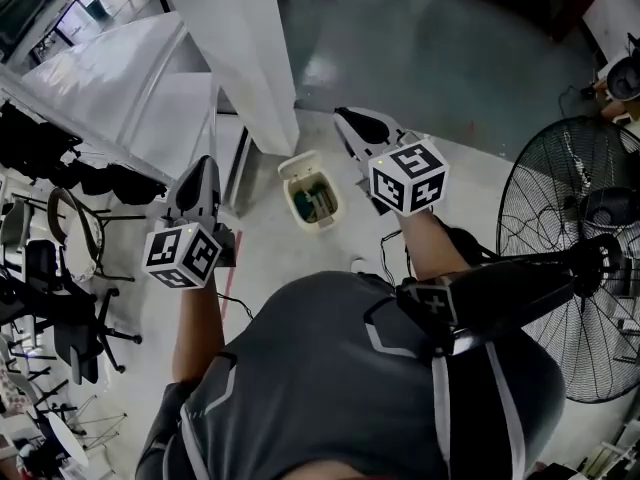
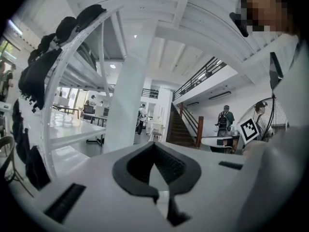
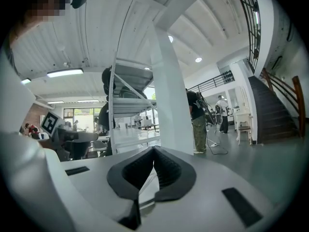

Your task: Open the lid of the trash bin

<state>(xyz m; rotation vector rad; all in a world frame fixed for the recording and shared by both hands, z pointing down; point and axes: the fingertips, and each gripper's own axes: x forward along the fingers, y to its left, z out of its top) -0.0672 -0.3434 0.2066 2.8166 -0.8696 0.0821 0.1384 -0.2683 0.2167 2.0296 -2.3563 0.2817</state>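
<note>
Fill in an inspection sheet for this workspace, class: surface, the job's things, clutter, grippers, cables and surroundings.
Surface: grey concrete floor; no table in use.
Job's things: trash bin stands on the floor beside the white pillar; its lid looks raised and the contents show.
Clutter: dark items hang on the white rack; office chairs stand at the left.
Grippers: left gripper and right gripper are both held above the floor, jaws together, nothing between them.
Cables: one cable lies on the floor past the pillar.
Surroundings: standing fan, staircase, people far off.
</note>
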